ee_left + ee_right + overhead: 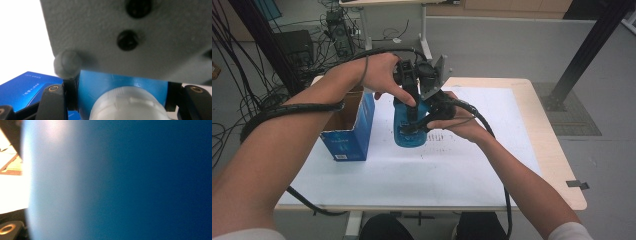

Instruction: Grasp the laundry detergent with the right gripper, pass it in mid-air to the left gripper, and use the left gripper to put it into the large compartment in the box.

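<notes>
A blue translucent bottle (404, 134) with a white cap (127, 103) stands on the white sheet at the table's middle. My left gripper (412, 106) comes down from above, and in the left gripper view its jaws press on the blue shoulder (105, 82) either side of the cap. My right gripper (416, 126) comes in from the right and is shut on the bottle's body. The bottle's blue wall (130, 182) is very close in the right gripper view. The right gripper's grey plate (130, 37) hangs just in front of the left camera.
An open blue carton (348, 125) stands on the sheet just left of the bottle; its side (27, 87) is also seen in the left gripper view. The white sheet (412, 175) covers most of the wooden table (557, 150). Cables and a black post lie beyond.
</notes>
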Demonstrator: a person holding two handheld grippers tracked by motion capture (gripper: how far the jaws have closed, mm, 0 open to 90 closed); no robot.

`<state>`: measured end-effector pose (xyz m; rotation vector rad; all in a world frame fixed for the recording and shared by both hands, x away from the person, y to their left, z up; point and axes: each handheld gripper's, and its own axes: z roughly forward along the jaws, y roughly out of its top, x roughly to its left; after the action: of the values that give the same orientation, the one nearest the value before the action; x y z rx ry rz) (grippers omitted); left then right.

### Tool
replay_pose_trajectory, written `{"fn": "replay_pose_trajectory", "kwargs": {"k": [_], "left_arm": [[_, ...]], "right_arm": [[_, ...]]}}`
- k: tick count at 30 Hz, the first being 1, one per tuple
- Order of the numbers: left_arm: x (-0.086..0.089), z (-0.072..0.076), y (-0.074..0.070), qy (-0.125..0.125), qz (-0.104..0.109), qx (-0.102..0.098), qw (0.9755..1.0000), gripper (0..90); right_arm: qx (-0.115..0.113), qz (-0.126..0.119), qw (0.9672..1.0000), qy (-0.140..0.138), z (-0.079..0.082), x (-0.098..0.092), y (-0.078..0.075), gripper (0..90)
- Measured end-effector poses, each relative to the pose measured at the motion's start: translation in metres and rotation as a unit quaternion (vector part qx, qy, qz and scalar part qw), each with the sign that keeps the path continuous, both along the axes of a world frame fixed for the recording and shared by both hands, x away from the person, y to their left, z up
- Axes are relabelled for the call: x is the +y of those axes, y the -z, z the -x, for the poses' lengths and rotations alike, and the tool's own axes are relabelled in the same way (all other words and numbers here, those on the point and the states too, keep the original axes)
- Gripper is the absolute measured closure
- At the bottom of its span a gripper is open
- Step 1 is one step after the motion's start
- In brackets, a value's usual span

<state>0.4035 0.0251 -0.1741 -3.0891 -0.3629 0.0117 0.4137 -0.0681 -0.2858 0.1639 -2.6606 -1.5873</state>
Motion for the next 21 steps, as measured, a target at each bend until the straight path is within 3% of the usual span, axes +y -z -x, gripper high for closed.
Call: {"fn": "replay_pose_trajectory", "kwargs": {"k": [21], "left_arm": [[0.0005,0.0008,0.0003,-0.004,0.000,0.000,1.0000,36.8]], "right_arm": [[0.004,-0.006,1.0000,0.000,-0.0008,-0.0012,0.0005,41.5]]}}
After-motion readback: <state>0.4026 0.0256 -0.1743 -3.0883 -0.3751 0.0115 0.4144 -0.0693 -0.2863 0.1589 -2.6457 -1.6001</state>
